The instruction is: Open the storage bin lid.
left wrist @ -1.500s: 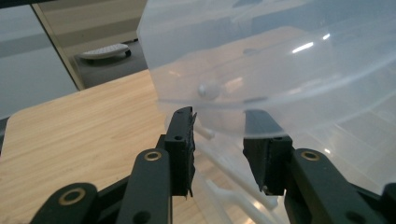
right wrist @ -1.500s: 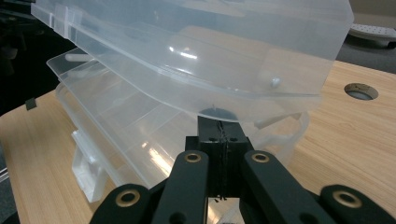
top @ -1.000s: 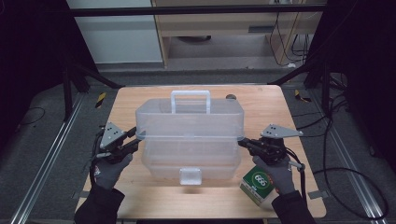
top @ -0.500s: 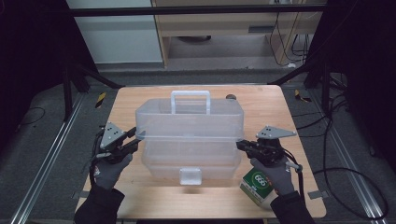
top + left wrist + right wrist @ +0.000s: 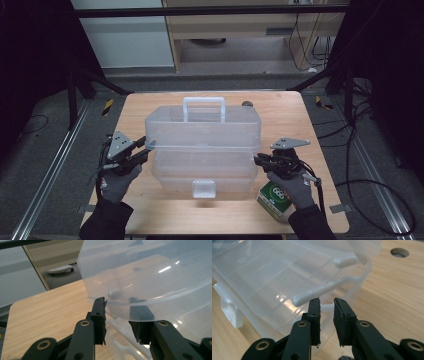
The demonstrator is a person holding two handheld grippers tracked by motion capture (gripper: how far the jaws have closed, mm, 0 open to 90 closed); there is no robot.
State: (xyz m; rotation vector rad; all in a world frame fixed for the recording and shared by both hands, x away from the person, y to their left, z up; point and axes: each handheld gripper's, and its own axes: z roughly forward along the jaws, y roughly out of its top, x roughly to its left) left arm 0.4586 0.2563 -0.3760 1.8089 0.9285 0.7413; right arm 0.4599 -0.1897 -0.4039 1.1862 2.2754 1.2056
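So there's a clear plastic toolbox (image 5: 202, 145) sitting pretty much dead centre on the wooden table (image 5: 285, 112) in the high view, white carry handle (image 5: 203, 104) sticking up at the top and a little white latch (image 5: 203, 188) on the front edge facing the person. The upper part of the box looks lifted or swung out over the lower tub, with thin white hinge arms (image 5: 324, 290) visible in the right gripper view, running across the middle of that frame.

The left gripper (image 5: 145, 146) is at the left side of the box, mid-left in the high view. In the left gripper view its fingers (image 5: 98, 315) are spread around the rounded rim of the upper part; one finger sits on the outside and the other shows through the plastic, so they look clamped on that edge.

The right gripper (image 5: 259, 161) is at the lower right of the box. Its fingers (image 5: 314, 315) have just been opening and stand a little apart, with a narrow gap, right below a white hinge arm. Nothing is pinched between them.

Also a green and white carton (image 5: 275, 199) at the lower right of the table, just under the right hand. There's a small round hole (image 5: 399, 251) in the table at the upper right of the right gripper view.
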